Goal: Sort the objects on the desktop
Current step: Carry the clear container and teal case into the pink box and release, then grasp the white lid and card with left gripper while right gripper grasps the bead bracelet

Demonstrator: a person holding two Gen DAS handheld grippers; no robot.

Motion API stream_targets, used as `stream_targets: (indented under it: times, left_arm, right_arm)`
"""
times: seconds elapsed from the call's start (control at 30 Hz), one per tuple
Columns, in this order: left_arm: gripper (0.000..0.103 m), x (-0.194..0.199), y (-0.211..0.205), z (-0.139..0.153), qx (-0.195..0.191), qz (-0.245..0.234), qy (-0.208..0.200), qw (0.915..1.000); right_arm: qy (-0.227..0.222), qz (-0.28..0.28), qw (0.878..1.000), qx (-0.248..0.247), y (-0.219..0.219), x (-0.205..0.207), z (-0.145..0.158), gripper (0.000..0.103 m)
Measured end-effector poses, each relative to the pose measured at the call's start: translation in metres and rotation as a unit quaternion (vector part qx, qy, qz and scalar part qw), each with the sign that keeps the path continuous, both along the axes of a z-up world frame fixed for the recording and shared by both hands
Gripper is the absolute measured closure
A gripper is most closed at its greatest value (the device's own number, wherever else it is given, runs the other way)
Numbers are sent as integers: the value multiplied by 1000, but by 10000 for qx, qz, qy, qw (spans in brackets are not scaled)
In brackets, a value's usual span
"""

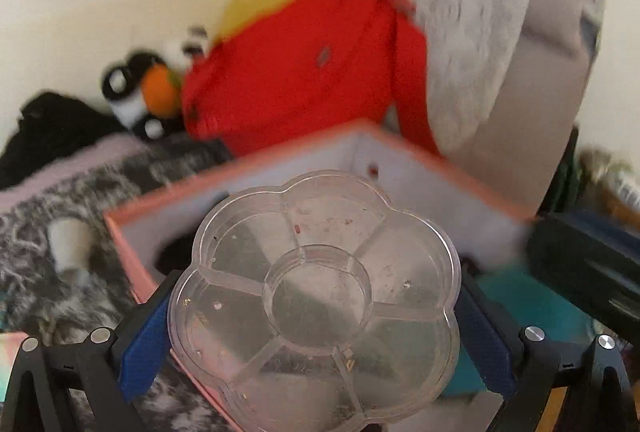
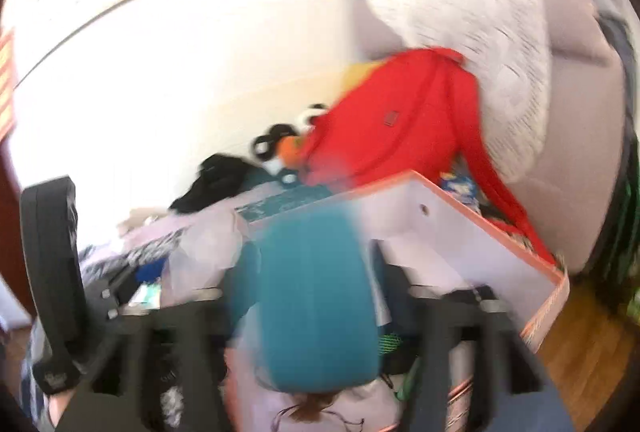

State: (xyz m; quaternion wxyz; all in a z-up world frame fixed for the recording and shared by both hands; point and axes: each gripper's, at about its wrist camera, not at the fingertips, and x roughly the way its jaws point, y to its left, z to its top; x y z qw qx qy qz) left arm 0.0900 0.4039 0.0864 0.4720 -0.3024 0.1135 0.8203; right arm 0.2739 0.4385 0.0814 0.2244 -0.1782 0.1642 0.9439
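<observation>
My left gripper [image 1: 312, 304] is shut on a clear flower-shaped compartment tray [image 1: 316, 296], its blue pads [image 1: 144, 348] pressing the tray's two sides. The tray hangs above the near edge of a pink box with a white inside [image 1: 432, 188]. My right gripper [image 2: 316, 296] is shut on a teal oblong case [image 2: 316, 304], held just in front of the same pink box [image 2: 460, 232]. The right wrist view is heavily blurred.
A red bag [image 1: 304, 72] leans behind the box with a panda plush [image 1: 140, 92], black clothing [image 1: 52, 128] and a white pillow [image 1: 440, 12]. A fuzzy grey blanket [image 1: 60, 232] lies left. A black object [image 1: 588, 264] sits right. A black stand [image 2: 52, 272] is at the left.
</observation>
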Motion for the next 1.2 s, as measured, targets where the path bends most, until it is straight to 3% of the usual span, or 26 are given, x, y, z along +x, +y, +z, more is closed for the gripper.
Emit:
stream_targets:
  times: [0.17,0.43,0.77,0.97,1.2]
  left_arm:
    - [1,-5,1,-6,52,123,18,9999]
    - [1,2,-13,9,316,390,309,9983]
    - [1,-3,-47,23,395,837,560,9941]
    - [1,-24,-82,11,233,1491,656,9864]
    - [1,-66,-130,-21,-76,2320,535,9712]
  right_arm:
    - [-200,-234,9995,116,18,3,-10,0]
    - [10,-290,9987,424,23,-22,43,0]
    - [84,-57,9987,509,-12,-33,61,0]
    - [165,137,9983,543,-34,-40,65,0]
    - [256,312,9977,536,-64,-75,57,0]
